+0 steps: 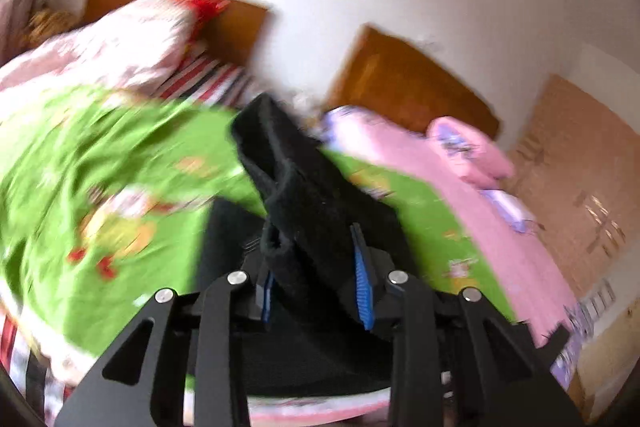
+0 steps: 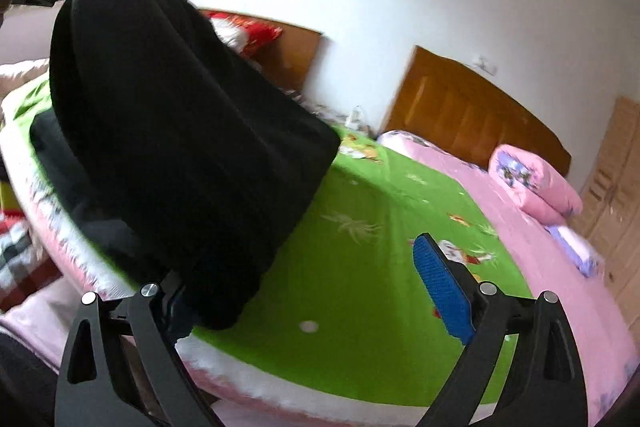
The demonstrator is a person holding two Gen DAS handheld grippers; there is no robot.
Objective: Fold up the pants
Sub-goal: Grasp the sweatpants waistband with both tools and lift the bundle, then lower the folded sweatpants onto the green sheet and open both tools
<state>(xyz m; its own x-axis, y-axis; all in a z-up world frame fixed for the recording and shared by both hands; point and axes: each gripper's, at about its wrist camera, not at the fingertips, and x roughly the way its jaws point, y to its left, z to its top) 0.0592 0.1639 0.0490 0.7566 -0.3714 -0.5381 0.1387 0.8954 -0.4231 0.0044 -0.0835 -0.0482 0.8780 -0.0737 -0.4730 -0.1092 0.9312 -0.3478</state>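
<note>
Your left gripper (image 1: 316, 267) is clamped on a raised fold of the black pants (image 1: 296, 187), above the green blanket (image 1: 120, 155). Your right gripper (image 2: 316, 287) stands wide open, cloth draped against one finger only. Next: lay the fold over squarely. Pink pillow (image 2: 536, 183) lies well clear.

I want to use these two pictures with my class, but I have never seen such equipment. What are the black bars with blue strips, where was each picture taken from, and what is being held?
A person holds a two-fingered grabbing tool in each hand, each carrying a wide-angle camera that looks along its fingers. In the left tool's picture, the left gripper pinches the black pants between blue pads. In the right tool's picture, the right gripper stands open, with the pants hanging across its left side. Below lies a green bedspread.
</note>
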